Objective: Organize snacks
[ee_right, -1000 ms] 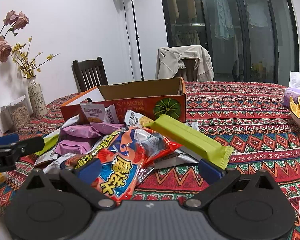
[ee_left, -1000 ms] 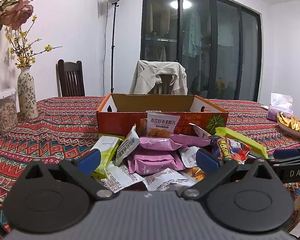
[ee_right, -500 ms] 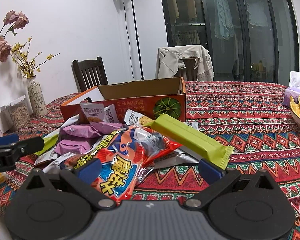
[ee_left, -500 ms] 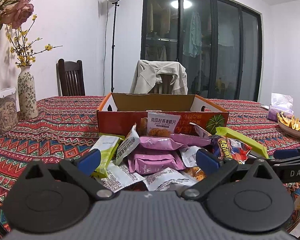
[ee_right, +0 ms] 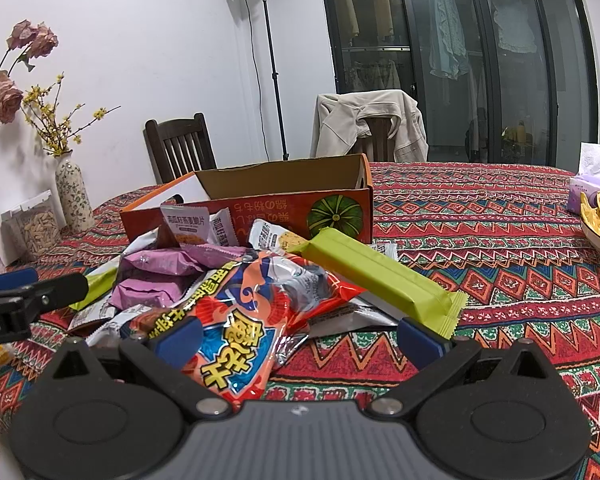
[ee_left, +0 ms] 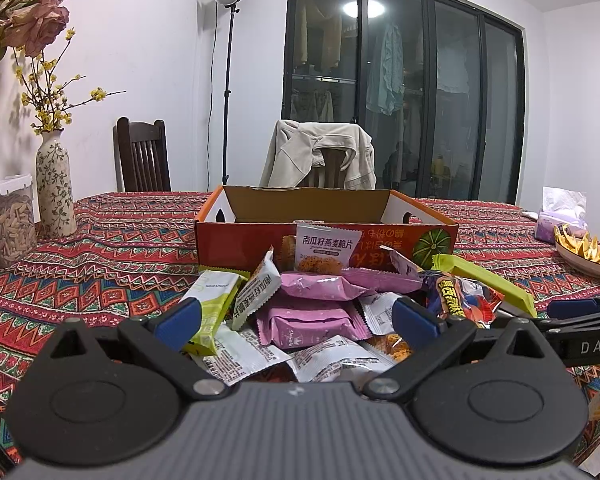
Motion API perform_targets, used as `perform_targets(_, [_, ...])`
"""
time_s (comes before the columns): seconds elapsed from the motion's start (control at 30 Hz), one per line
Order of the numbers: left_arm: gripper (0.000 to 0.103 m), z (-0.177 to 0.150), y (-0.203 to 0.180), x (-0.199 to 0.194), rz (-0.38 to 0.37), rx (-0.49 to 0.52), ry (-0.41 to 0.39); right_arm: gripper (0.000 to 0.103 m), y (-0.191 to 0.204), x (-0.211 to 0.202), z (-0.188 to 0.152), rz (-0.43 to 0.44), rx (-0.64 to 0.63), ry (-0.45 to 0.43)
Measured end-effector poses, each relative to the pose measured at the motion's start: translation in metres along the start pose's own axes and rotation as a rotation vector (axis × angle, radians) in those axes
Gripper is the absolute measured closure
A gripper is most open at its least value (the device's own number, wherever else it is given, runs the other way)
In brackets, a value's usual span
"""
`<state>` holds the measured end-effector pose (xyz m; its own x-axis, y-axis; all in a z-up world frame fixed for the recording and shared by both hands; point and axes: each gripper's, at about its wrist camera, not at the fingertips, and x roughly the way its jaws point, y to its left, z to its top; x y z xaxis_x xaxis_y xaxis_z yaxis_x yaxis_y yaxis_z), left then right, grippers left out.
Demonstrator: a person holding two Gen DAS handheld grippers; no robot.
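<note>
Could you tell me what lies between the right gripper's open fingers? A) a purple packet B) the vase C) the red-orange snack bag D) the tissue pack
C: the red-orange snack bag reaches in between the open right gripper fingers; the purple packets lie farther left.

I am in a home dining room: my desk (ee_left: 112, 248) wears a patterned red cloth, wooden chairs (ee_left: 142, 156) stand behind it, a jacket (ee_left: 320, 152) drapes one at centre, a flower vase (ee_left: 54, 188) sits left, and laundry hangs behind glass doors (ee_left: 404, 92).
</note>
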<state>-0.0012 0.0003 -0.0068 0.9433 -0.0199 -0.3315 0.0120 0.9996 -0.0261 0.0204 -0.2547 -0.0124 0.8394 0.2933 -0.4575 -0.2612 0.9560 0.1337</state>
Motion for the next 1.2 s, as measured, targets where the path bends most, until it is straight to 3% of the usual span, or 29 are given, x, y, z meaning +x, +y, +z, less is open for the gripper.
perform_targets(0.23, [0.0, 0.002, 0.004, 0.0, 0.007, -0.004, 0.0, 0.0, 0.003, -0.001, -0.004, 0.032, 0.013, -0.007])
perform_targets(0.53, [0.0, 0.008, 0.019, 0.004, 0.031, -0.031, -0.007, 0.0, 0.018, 0.015, 0.021, 0.091, 0.031, 0.016])
perform_targets(0.83, [0.0, 0.009, 0.046, 0.007, 0.067, -0.065, -0.015, 0.0, 0.038, 0.059, 0.028, 0.051, 0.046, 0.119])
perform_targets(1.03, [0.0, 0.005, 0.06, 0.011, 0.072, -0.099, -0.002, 0.001, 0.047, 0.065, 0.022, 0.007, 0.003, 0.136])
perform_targets(1.2, [0.0, 0.001, 0.068, 0.011, 0.068, -0.118, -0.003, 0.011, 0.045, 0.06, 0.019, -0.007, -0.007, 0.139])
